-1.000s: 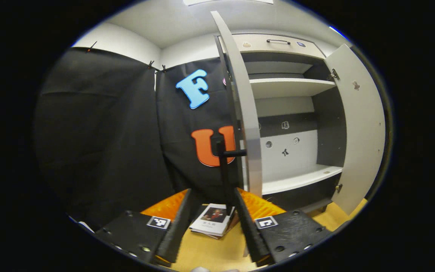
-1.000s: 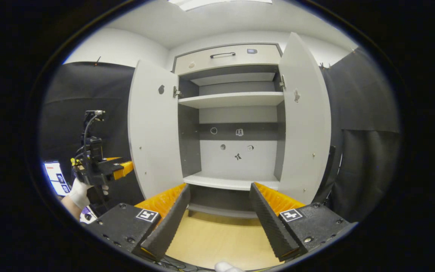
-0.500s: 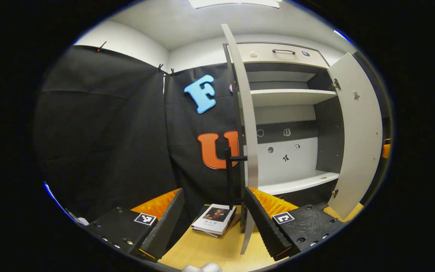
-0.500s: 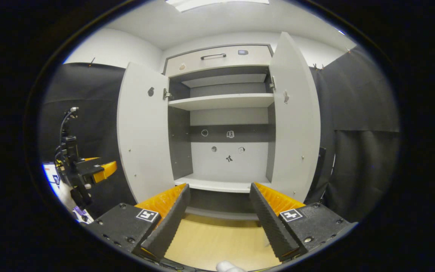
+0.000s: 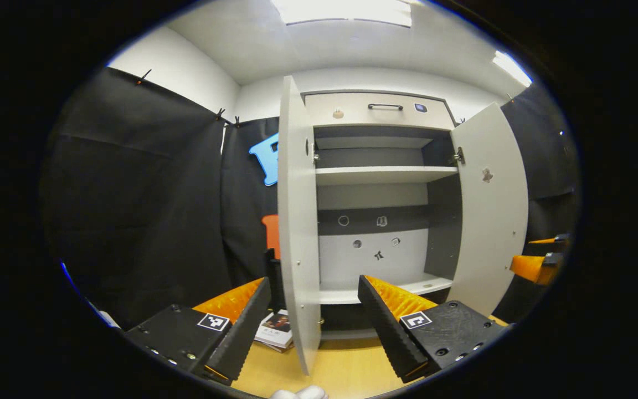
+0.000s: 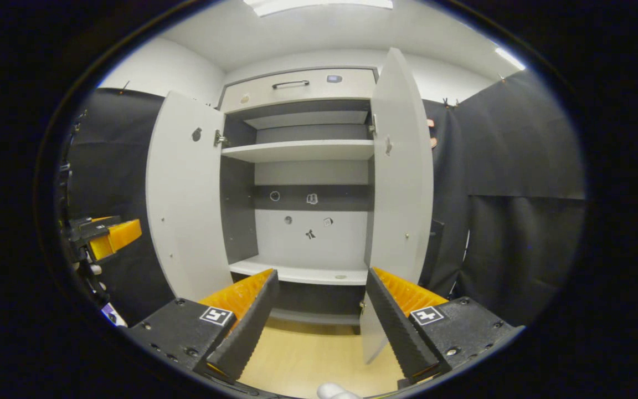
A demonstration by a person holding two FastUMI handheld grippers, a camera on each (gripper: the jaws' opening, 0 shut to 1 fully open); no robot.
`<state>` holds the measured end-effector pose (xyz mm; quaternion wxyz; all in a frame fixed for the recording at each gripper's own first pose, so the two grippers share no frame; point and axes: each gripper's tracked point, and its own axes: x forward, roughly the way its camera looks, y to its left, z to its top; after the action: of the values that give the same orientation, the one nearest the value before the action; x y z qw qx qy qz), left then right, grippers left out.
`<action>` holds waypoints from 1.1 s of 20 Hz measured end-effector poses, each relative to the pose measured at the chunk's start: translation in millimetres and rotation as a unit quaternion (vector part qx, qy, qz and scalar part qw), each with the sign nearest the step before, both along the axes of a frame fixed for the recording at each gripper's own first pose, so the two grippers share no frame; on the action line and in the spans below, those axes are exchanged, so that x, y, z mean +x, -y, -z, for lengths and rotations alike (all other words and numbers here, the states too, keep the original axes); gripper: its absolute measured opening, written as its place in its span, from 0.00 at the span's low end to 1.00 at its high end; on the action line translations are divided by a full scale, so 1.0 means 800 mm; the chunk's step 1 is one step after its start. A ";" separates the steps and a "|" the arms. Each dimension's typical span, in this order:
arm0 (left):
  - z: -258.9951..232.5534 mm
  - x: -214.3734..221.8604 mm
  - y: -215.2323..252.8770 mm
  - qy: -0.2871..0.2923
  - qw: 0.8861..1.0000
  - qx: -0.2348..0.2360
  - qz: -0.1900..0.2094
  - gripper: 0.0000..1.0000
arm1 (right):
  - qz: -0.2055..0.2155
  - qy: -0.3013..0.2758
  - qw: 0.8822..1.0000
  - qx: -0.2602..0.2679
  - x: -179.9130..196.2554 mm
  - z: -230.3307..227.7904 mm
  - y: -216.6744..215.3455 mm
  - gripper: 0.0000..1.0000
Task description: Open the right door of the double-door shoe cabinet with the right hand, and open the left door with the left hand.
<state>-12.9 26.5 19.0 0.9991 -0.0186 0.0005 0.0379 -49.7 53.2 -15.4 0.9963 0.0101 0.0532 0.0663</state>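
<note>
left gripper view first: your left tongs [image 5: 313, 327] sit spread wide with nothing between them, well back from the shoe cabinet [image 5: 377, 108]. the left door [image 5: 297, 221] is swung right out, nearly edge-on to you, and the right door [image 5: 490, 210] hangs open too, so the shelves [image 5: 385, 175] inside are bare to see. a small book [image 5: 276, 328] lies on the wooden floor [image 5: 346, 368] just behind the left door's lower edge. off at the right rim you can catch the other tongs [image 5: 540, 257].

right gripper view: your right tongs [image 6: 322, 318] are also wide apart and gripping nothing, hanging in front of the cabinet's bottom shelf [image 6: 302, 272]. here the right door [image 6: 402, 183] stands open just right of centre and the left door [image 6: 183, 194] is folded out on the far side, with your other tongs [image 6: 106, 235] near the left edge.

so honestly i'd say both doors are done and you're at the backing-off stage. next move shouldn't need any grip at all: just keep both sets of tongs clear of the door edges so you don't nudge either one shut as you pull away.
</note>
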 end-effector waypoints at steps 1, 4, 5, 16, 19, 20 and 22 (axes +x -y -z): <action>0.000 0.000 0.009 0.000 1.000 0.001 0.005 0.96 | 0.006 0.000 1.000 -0.001 0.000 0.000 0.006 0.99; 0.001 -0.002 0.020 -0.001 1.000 0.017 -0.001 0.96 | 0.020 0.004 1.000 -0.003 -0.001 -0.005 0.019 0.99; 0.000 0.000 0.024 0.001 1.000 0.019 0.001 0.96 | 0.023 0.005 1.000 -0.004 -0.002 -0.005 0.021 1.00; -0.005 0.007 0.032 0.010 0.999 0.029 0.018 0.96 | 0.033 0.014 0.999 0.005 0.000 -0.015 0.026 0.99; -0.005 0.007 0.035 0.007 0.999 0.030 0.025 0.96 | 0.032 0.014 0.999 0.009 0.000 -0.016 0.024 0.99; -0.005 0.006 0.034 0.006 0.999 0.033 0.025 0.96 | 0.031 0.014 0.999 0.008 0.001 -0.016 0.023 0.99; -0.006 0.007 0.032 0.006 0.999 0.036 0.026 0.96 | 0.032 0.013 0.999 0.008 0.002 -0.016 0.023 0.99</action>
<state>-7.1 0.5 23.6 0.9998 0.0176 -0.0069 0.0118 -47.8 34.6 -2.5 0.9984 0.0193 0.0389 0.0353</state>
